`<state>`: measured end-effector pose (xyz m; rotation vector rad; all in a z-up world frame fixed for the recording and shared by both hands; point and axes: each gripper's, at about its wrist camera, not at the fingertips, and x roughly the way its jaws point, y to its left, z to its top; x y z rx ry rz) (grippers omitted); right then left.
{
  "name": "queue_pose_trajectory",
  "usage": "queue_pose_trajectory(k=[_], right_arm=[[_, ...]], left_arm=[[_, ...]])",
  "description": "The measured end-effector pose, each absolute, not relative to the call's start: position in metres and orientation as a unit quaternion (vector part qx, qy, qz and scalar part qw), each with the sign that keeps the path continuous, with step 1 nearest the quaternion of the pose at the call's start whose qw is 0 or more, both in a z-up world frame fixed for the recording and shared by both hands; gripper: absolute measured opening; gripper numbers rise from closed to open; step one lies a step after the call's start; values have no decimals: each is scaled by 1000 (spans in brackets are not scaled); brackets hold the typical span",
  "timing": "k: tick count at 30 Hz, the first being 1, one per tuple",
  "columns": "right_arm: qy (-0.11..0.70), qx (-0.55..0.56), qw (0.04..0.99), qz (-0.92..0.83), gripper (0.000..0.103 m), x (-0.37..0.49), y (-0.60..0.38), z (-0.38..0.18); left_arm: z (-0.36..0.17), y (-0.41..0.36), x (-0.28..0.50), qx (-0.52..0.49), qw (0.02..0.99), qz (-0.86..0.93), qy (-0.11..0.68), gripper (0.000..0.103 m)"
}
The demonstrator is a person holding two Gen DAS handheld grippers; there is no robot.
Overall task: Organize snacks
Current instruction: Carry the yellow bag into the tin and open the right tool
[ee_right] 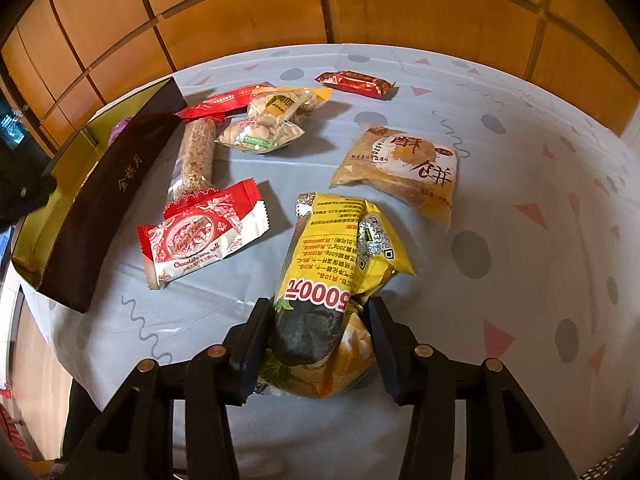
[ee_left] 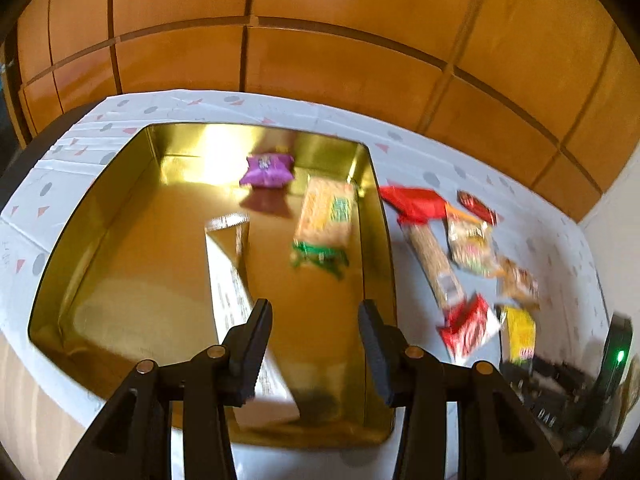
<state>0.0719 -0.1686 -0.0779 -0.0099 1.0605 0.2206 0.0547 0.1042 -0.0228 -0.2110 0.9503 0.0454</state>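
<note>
sitting between the right gripper's (ee_right: 316, 334) fingers is the yellow snack bag (ee_right: 340, 264). its long side runs away from the fingers, up toward the middle of the table (ee_right: 520, 160). the two black fingers are partly closed around the bag's near end. one finger (ee_right: 256, 332) touches its side, and the other looks right against the crinkly wrap, so i think the bag is held, but i cannot be fully sure the grip is tight.

next to the bag, on the side toward the tin, lies a red and white chocolate roll pack (ee_right: 200, 236). past that are a long cereal bar (ee_right: 196, 156), a clear bag of nuts (ee_right: 272, 120) and a flat red pack (ee_right: 224, 104). a tan cake pack (ee_right: 404, 168) lies past the yellow bag's far end, and a small dark red bar (ee_right: 356, 82) is near the far edge of the table.

the gold tin (ee_left: 372, 208) sits at the left side of the table. the left gripper (ee_left: 316, 344) hangs over its near edge, fingers half open with nothing in them. inside the tin are a purple pack (ee_left: 268, 170) at the far end, an orange and green pack (ee_left: 326, 220) by the right wall, and a long white box (ee_left: 240, 312) down the middle.

the right gripper is the one with the bag, so i think the next move is to carry it left, over the tin's wall, into the bare floor of the tin.
</note>
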Motion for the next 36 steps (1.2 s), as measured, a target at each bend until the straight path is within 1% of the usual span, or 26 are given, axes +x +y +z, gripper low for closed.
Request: queue_pose_trajectory(k=[6,12,19,26,30,36], right_arm=[[507,4,854,111,44,63,-172,-75],[515,44,845,136,38,51,-180,-72],[517,53,844,136,36,51,-183,-70],[522,89,833,164,36,48,-179,-66],[506,93,838,182,36,46,-171,-52],[470,64,851,225,36,47,-139,-15]], left_arm=[[-23,95,34,-71,890,25,449,45],[-21,103,27,-78,891,29,446,45],[-17,108,22,-88,895,29,437,45],[-20,114,17,-99,892,32,441,45],[-19,122,14,-101,892,42,438,45],[-17,135,10,-111,893,59,432,45]])
